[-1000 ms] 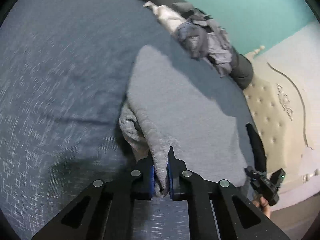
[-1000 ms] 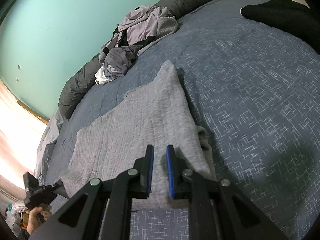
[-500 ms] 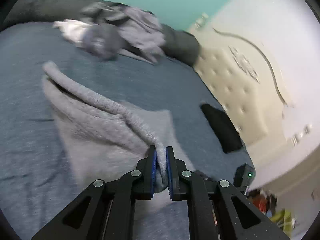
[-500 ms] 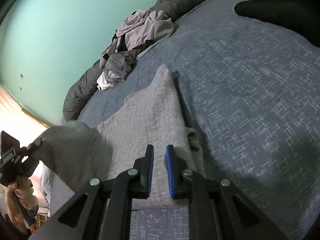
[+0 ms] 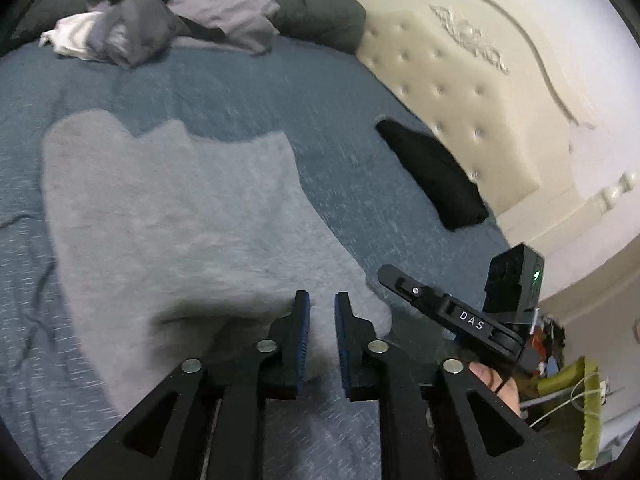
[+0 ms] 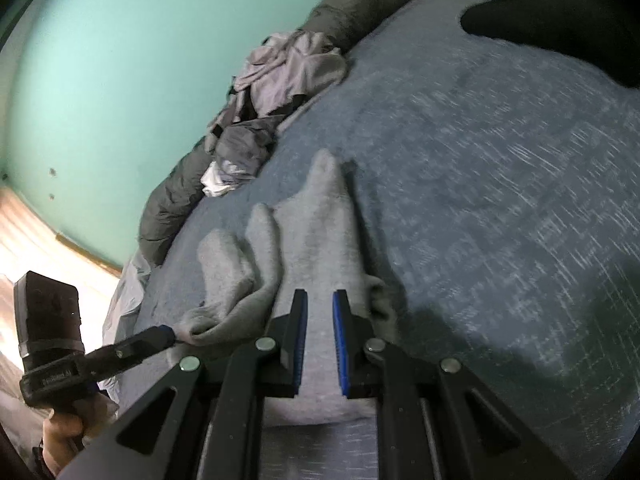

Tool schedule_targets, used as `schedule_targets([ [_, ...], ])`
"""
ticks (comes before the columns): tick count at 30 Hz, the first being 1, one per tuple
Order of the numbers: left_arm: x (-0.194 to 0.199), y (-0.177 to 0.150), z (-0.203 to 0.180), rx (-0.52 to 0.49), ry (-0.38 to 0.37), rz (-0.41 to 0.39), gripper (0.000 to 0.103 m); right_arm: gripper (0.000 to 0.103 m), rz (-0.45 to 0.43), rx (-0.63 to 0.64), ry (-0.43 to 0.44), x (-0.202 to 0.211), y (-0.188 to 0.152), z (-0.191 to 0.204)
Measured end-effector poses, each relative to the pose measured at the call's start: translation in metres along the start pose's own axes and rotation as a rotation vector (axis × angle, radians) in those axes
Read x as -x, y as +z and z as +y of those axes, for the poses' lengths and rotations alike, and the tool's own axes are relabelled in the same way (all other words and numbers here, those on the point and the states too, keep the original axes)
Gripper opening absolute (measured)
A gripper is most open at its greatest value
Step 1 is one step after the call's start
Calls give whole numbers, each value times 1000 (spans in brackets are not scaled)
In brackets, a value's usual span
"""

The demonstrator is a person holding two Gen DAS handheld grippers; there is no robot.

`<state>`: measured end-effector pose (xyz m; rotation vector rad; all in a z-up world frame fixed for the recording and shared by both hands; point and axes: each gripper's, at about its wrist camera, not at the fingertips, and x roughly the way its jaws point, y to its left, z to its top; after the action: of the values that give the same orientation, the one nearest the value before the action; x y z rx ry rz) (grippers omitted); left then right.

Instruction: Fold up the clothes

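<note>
grey garment (image 5: pixel 168 216): soft, fuzzy knit cloth, matt
bedspread (image 5: pixel 340 128): blue woven cloth, flecked
headboard (image 5: pixel 448 92): cream, tufted, slight sheen
left gripper (image 5: pixel 321 320): matt black plastic

A teal wall (image 6: pixel 100 80) stands behind the blue-covered bed (image 5: pixel 248 92) and its cream tufted headboard (image 5: pixel 452 92).

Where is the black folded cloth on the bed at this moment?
In the left wrist view, the black folded cloth lies on the blue bedspread at the right, beside the cream headboard and apart from the grey garment.
</note>
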<state>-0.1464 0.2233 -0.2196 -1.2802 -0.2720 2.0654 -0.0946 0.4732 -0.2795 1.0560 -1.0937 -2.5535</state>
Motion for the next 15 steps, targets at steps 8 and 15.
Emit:
schedule_targets([
  [8, 57, -11, 74, 86, 145, -54, 42, 51, 161, 12, 114, -34, 1, 41],
  [15, 48, -33, 101, 131, 135, -8, 42, 61, 335, 32, 58, -83, 15, 69],
])
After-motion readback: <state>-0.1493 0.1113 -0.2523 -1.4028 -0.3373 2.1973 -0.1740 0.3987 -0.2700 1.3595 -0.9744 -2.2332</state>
